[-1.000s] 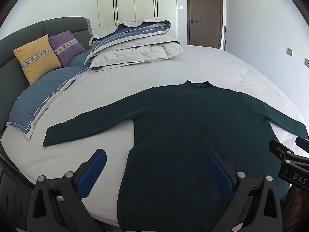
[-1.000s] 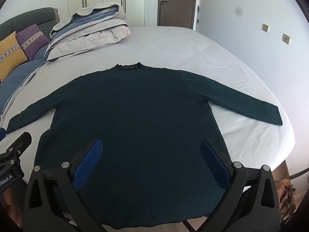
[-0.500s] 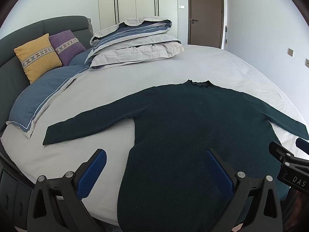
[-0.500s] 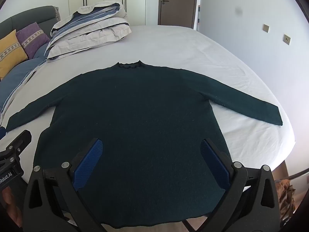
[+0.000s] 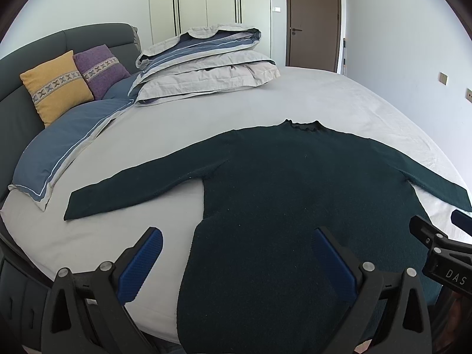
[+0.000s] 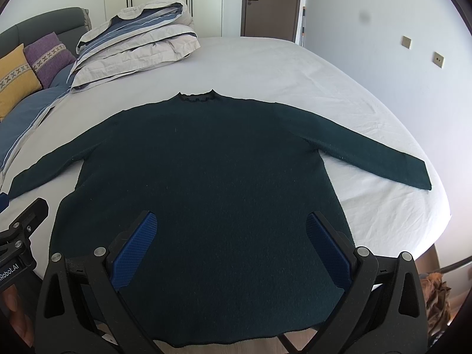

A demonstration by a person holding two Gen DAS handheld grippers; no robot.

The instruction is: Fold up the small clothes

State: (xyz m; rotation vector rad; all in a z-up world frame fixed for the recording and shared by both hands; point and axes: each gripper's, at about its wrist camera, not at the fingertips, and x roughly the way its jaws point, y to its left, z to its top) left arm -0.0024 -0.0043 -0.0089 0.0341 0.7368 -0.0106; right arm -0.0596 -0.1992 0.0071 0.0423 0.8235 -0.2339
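Both the left gripper and the right gripper hover with jaws spread wide, grasping nothing, above the hem end of the dark green sweater. It lies flat on the bed, sleeves out, probably laid ready for a first fold.

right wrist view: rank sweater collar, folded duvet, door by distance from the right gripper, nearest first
From the right gripper, jaws open over the sweater's hem end:
1. Sweater collar: straight ahead, mid-bed.
2. Folded duvet: ahead and to the left, at the head end of the bed.
3. Door: in the far wall, beyond the bed, slightly right.
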